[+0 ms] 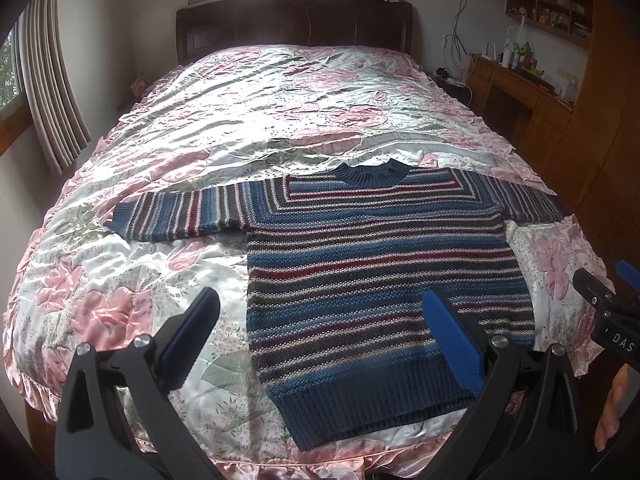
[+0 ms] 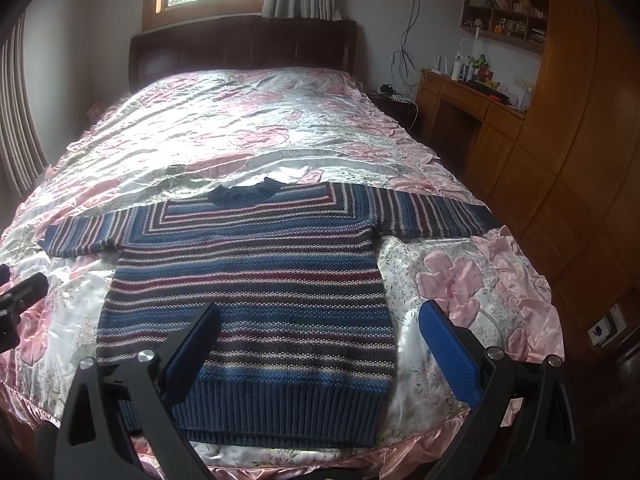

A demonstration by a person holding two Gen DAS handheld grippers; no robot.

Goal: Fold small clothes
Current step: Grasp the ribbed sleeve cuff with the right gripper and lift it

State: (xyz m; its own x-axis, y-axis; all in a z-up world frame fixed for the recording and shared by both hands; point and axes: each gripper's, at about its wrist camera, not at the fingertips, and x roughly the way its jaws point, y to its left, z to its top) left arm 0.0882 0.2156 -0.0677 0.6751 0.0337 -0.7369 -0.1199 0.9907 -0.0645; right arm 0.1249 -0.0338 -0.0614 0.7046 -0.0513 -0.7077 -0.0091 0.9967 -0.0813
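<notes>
A small striped knit sweater in blue, red, grey and white lies flat on the bed, sleeves spread out, collar toward the headboard, ribbed hem nearest me. My left gripper hovers open above the hem's left part, nothing between its blue-padded fingers. In the right wrist view the same sweater fills the middle. My right gripper hangs open above the hem's right part, empty. The right gripper's tip shows at the left wrist view's right edge, and the left gripper's tip at the other view's left edge.
The bed is covered by a shiny pink floral quilt with a dark headboard at the far end. A wooden desk and wardrobe stand to the right. Curtains hang on the left. A hand shows at lower right.
</notes>
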